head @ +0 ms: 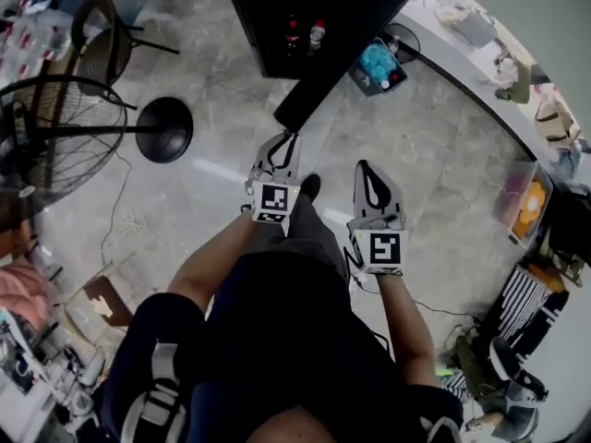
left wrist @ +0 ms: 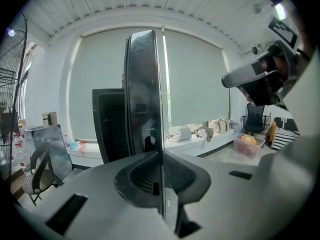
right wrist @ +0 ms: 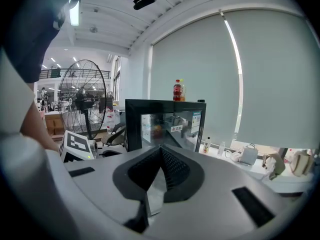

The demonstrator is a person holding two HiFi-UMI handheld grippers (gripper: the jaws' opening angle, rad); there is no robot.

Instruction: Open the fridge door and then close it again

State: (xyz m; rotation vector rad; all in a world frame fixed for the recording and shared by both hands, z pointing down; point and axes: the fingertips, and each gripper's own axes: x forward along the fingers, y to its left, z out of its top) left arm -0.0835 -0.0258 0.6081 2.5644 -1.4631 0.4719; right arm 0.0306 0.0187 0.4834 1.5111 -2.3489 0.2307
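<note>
Fridge: a black cabinet (head: 268, 17) at the far side of the floor, straight ahead of the person and before the blind-covered window.
Top: two bottles (head: 294, 33) stand on it, red showing on both.
Front: it stands open towards the near side; the right gripper view shows a lit inside with stickers, but the contents are too dim to name.
Fridge door: a dark-framed, glossy panel (head: 342, 58), swung out from the cabinet's far right so that its free edge points near and left, towards the person.
Left gripper: it (head: 284, 144) meets the door's free edge; in its own view the edge runs upright between the jaws, which seem pressed on it from both sides.
Right gripper: it (head: 367, 172) hangs to the right of the left one, apart from the door, jaws together with nothing between them.
Surroundings: a standing fan (head: 55, 137) is at the left and a cluttered counter (head: 462, 58) at the far right.
</note>
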